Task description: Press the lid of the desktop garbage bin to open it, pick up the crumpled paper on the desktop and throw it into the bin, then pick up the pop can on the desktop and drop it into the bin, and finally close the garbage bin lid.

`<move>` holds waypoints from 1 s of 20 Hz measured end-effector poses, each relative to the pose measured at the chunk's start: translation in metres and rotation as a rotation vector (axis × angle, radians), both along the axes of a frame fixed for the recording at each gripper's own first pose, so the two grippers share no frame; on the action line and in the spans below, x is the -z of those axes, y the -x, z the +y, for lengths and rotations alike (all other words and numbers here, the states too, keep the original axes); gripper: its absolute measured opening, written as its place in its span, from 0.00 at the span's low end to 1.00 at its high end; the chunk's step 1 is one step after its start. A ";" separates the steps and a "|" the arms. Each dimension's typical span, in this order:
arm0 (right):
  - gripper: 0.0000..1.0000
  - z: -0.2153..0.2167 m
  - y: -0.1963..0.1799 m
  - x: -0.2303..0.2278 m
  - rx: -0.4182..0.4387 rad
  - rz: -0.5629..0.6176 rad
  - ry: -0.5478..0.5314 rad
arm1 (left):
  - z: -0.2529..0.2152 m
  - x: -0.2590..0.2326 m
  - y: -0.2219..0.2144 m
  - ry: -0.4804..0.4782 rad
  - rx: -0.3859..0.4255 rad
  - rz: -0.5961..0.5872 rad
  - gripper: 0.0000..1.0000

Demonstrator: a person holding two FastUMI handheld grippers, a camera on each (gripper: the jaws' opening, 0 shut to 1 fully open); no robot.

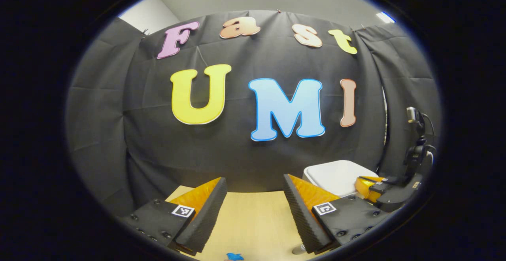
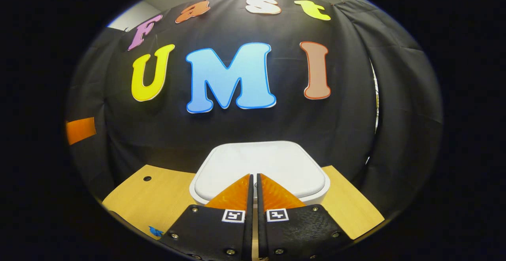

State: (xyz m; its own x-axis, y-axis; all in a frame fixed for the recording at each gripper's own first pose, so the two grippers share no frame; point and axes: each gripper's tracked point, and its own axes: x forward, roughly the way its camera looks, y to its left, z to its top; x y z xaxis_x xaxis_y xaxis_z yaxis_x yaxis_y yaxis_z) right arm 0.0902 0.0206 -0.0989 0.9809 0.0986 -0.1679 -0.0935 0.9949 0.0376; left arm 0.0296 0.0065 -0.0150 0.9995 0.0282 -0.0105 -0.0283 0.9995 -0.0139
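Low and centre in the right gripper view, we see the right gripper (image 2: 253, 182) with its fingers pressed together, nothing between them, tips poised over the near edge of the bin lid (image 2: 261, 166). The lid lies flat and shut, straight ahead of the tips. We cannot tell whether the tips touch it yet.

At the bottom of the left gripper view, the left gripper (image 1: 255, 190) is spread wide and empty over bare table (image 1: 253, 221). From there the bin (image 1: 336, 176) sits at lower right of the frame, well off that gripper's line, with the right gripper (image 1: 369, 188) at its right-hand edge.

We judge the right gripper is the one placed for the press: the lid is dead ahead, and a short downward push should do. We think the risk is landing too near the rim.
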 end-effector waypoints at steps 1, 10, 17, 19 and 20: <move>0.06 -0.002 0.002 -0.008 -0.004 -0.023 0.012 | 0.000 -0.002 0.002 -0.004 0.003 -0.004 0.94; 0.05 -0.009 0.013 -0.081 0.019 -0.184 0.015 | 0.002 -0.004 0.021 0.020 0.006 -0.017 0.94; 0.06 -0.007 0.034 -0.095 0.023 -0.204 0.001 | 0.013 0.002 0.038 0.018 -0.003 -0.020 0.94; 0.06 -0.005 0.040 -0.097 0.018 -0.205 0.013 | 0.016 0.010 0.039 0.013 -0.005 -0.014 0.95; 0.06 -0.003 0.045 -0.097 0.012 -0.205 0.016 | 0.018 0.015 0.042 0.012 -0.005 -0.013 0.95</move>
